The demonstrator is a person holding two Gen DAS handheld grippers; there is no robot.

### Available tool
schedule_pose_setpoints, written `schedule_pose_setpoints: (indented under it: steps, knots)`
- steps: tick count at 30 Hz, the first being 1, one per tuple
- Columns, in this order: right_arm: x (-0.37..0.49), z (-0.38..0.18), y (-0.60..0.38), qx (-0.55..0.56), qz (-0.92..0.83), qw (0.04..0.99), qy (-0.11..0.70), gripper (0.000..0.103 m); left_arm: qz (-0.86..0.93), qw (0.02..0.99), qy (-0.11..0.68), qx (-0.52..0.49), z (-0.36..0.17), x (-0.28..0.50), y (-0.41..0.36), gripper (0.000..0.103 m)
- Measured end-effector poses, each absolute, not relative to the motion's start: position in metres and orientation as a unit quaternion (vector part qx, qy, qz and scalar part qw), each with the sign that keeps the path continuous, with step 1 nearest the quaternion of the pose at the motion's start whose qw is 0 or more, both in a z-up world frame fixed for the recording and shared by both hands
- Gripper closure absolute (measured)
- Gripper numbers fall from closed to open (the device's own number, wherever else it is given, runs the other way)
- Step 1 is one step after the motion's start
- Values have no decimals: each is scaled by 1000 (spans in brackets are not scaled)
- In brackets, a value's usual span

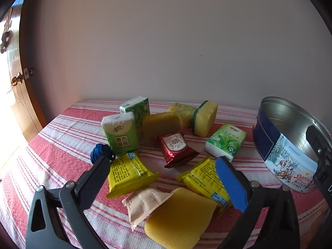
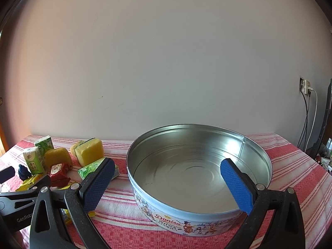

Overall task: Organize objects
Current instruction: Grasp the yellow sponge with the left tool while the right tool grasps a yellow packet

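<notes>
Yellow packet partly hidden behind left gripper and sponge

Plain pale wall is filling the far side. Table is wearing a red and white striped cloth. Wooden door with a brass knob is standing far left, daylight coming in beside it. Wall socket with cables hanging is sitting far right.
</notes>
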State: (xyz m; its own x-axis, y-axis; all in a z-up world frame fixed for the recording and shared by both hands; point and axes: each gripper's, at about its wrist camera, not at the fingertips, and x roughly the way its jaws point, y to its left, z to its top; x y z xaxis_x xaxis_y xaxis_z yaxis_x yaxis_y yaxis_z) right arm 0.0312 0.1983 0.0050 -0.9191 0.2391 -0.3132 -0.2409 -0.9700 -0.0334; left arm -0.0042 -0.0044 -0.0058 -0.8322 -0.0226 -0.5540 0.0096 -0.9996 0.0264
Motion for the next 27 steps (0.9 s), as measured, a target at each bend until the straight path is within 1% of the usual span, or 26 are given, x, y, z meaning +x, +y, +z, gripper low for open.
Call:
schedule_pose_setpoints:
  steps: [13, 18, 21, 25, 27]
  knots:
    - [44, 11, 197, -164, 980, 115, 3, 0, -955, 9, -19, 295, -6, -6, -7, 0]
    - [41, 10, 190, -170, 980, 101, 1, 1, -955, 21, -29, 293, -3, -5, -27, 0]
    - [40, 10, 184, -181, 980, 79, -4, 1, -955, 32, -32, 292, -3, -2, -44, 0]
    - [36, 8, 173, -199, 979, 36, -17, 1, -948, 22, -14, 316, -8, 5, -66, 0]
    - [33, 5, 165, -215, 976, 6, -21, 5, -945, 22, -12, 325, -11, 10, -71, 0]
